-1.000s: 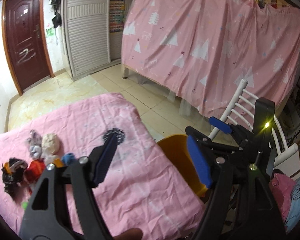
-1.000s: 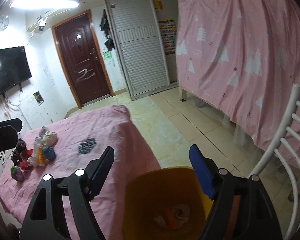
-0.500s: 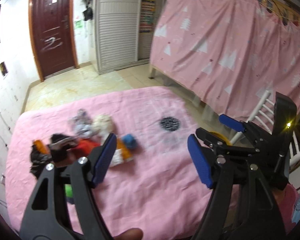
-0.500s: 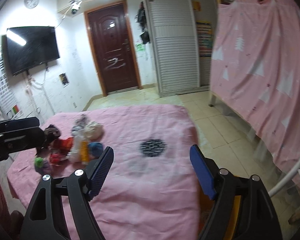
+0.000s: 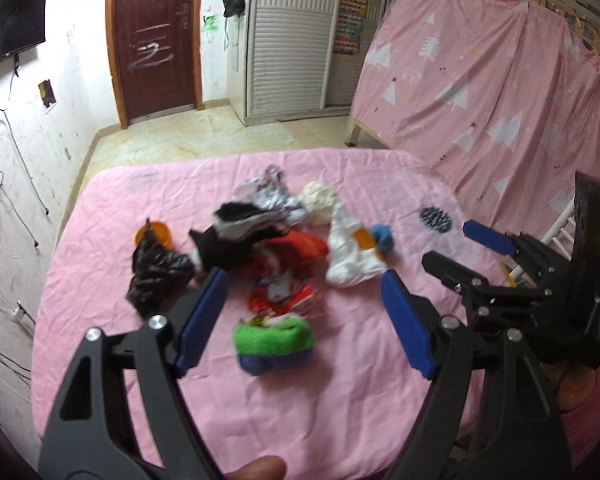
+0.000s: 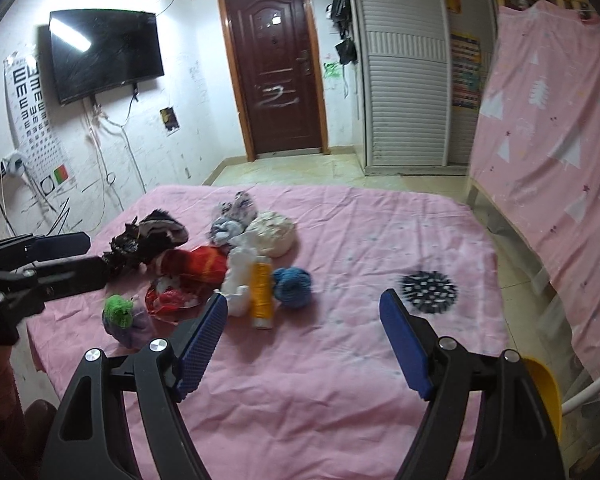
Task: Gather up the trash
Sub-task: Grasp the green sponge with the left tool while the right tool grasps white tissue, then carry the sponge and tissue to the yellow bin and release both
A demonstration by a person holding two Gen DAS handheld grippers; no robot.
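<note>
A heap of trash lies on the pink-covered table (image 5: 340, 380): a green and purple wad (image 5: 274, 344), a red wrapper (image 5: 282, 292), a black bag (image 5: 156, 272), white crumpled paper (image 5: 350, 252), a blue ball (image 5: 382, 237). My left gripper (image 5: 304, 320) is open, just above the near side of the heap, over the green wad. My right gripper (image 6: 300, 340) is open and empty, hovering over bare cloth to the right of the heap; an orange bottle (image 6: 260, 286) and the blue ball (image 6: 294, 286) lie just beyond it. It also shows in the left wrist view (image 5: 472, 248).
A yellow bin (image 6: 546, 384) stands off the table's right edge, beside a white chair (image 5: 560, 220). A dark spiky disc (image 6: 430, 292) lies on the cloth at right. A pink curtain (image 5: 480, 80) hangs behind. Door, wardrobe and wall TV are at the back.
Both grippers have swung left from the yellow bin to over the table. The trash heap is now centred in the left wrist view. Both stayed open.
</note>
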